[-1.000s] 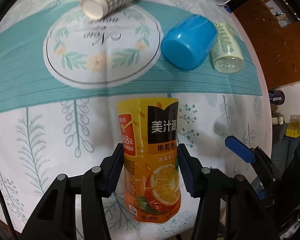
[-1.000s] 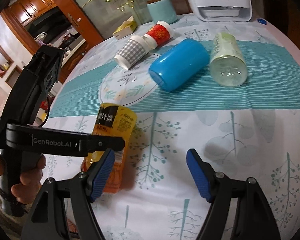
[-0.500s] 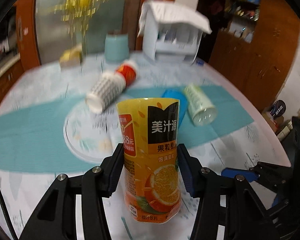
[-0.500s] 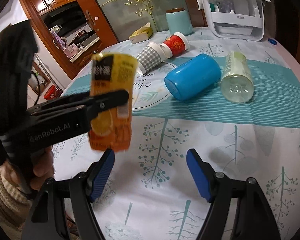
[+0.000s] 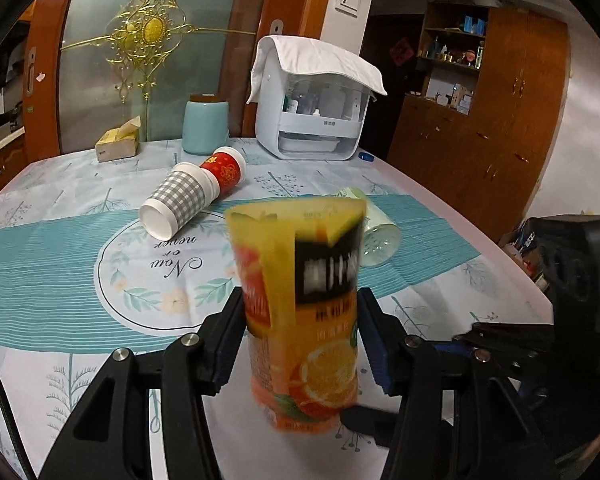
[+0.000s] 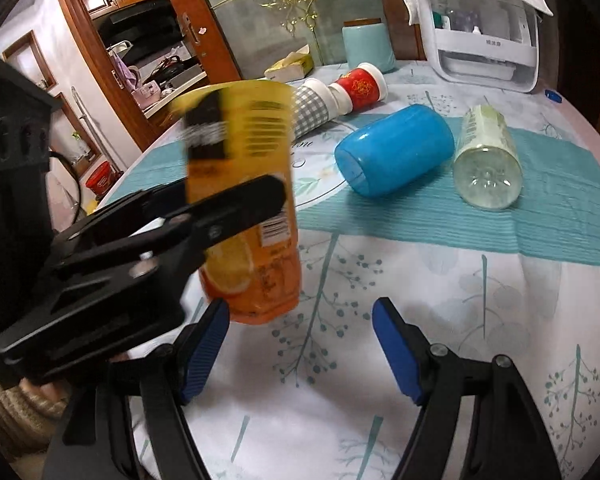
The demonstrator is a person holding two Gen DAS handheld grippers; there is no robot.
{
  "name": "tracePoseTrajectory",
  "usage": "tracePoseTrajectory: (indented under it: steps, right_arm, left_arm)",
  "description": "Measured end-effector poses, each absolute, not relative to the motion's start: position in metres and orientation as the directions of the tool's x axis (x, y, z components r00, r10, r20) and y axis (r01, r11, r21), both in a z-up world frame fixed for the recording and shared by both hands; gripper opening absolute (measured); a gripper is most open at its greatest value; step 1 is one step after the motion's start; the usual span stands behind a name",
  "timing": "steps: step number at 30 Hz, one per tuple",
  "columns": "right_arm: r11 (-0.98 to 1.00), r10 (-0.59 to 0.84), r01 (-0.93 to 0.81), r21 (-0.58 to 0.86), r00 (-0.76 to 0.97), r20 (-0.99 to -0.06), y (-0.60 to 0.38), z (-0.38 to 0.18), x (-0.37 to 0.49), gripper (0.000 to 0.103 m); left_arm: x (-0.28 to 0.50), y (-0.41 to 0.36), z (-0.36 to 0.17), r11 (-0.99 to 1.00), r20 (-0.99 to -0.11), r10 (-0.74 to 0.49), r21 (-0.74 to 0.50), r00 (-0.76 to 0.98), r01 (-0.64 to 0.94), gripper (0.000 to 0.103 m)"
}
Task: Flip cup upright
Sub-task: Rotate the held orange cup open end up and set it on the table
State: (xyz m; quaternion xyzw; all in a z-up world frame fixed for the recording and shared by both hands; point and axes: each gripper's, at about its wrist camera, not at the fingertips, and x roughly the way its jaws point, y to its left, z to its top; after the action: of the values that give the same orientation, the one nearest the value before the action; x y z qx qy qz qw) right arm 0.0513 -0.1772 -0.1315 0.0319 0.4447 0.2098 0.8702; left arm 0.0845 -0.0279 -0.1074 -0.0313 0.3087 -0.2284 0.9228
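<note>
Left wrist view: orange juice cup [image 5: 304,320] clamped between jaws of left gripper [image 5: 300,344], held upright above tablecloth [image 5: 40,264], not yet set down. Lying on sides: checked cup [image 5: 178,204], red cup [image 5: 226,168], pale green cup [image 5: 376,236].

Right wrist view: right gripper [image 6: 300,348] spread wide, nothing held. Blue cup [image 6: 396,156] also lying. Count: one cup gripped, four judged left to flip.

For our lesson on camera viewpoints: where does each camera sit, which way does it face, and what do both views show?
Left wrist: sits on the left gripper, facing across the table to the glass door; its own fingers clamp the orange juice cup.
Right wrist: sits on the open right gripper, facing across the table; its blue pads and the person's hand show.
Shared: the juice cup, checked cup, red cup.
</note>
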Motion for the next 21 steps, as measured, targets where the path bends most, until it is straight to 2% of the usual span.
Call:
tracePoseTrajectory:
  steps: [2, 21]
  right_arm:
    - [0.916, 0.377, -0.334, 0.224, 0.521, -0.765, -0.175, -0.134, 0.054, 0.068]
    - [0.895, 0.413, -0.364, 0.256, 0.462, -0.785, -0.163, -0.156, 0.046, 0.067]
  left_arm:
    - [0.081, -0.025, -0.108, 0.888, -0.553, -0.453, -0.211, 0.699, 0.408, 0.054]
    - [0.053, -0.048, -0.118, 0.867, -0.61, -0.418, -0.045, 0.673, 0.497, 0.055]
